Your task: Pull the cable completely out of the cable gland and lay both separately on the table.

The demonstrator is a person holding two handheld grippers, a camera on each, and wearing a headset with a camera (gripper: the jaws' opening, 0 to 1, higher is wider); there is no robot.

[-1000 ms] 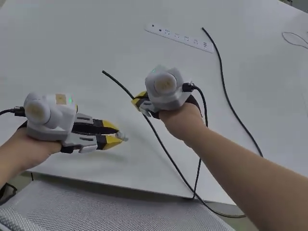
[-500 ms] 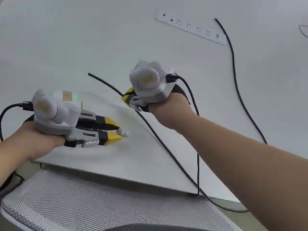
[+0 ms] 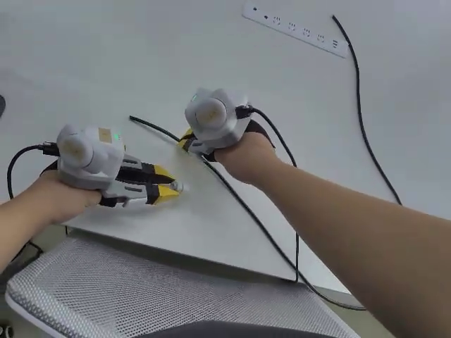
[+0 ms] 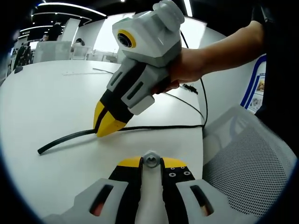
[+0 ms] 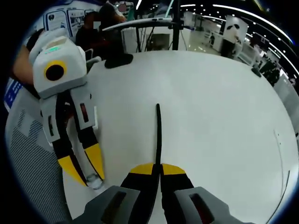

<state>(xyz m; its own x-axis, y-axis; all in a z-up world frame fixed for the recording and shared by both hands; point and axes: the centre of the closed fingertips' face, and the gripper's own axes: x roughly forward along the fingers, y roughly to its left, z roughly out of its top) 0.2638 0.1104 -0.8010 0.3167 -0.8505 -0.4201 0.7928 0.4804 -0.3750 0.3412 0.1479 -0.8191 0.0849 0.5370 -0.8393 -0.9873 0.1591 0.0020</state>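
My left gripper (image 3: pixel 173 189) is shut on a small pale cable gland (image 3: pixel 177 188) just above the white table (image 3: pixel 99 56) near its front edge. In the left gripper view the gland (image 4: pixel 150 158) sits between the yellow tips. Slightly farther back, my right gripper (image 3: pixel 186 144) is shut on a thin black cable (image 3: pixel 151 127). The cable's free end lies on the table, apart from the gland. In the right gripper view the cable (image 5: pixel 158 126) runs straight ahead from the shut jaws, and the left gripper (image 5: pixel 91 179) with the gland (image 5: pixel 95 181) is at the left.
A white power strip (image 3: pixel 296 29) lies at the back of the table, and a second black cable (image 3: pixel 363 105) runs from it down the right side. A grey mesh chair (image 3: pixel 141 296) stands below the table's front edge (image 3: pixel 211 257).
The head camera has shifted left and down. Both grippers keep their holds. The right gripper with the cable has come a little nearer the left gripper, and the cable's free end lies lower.
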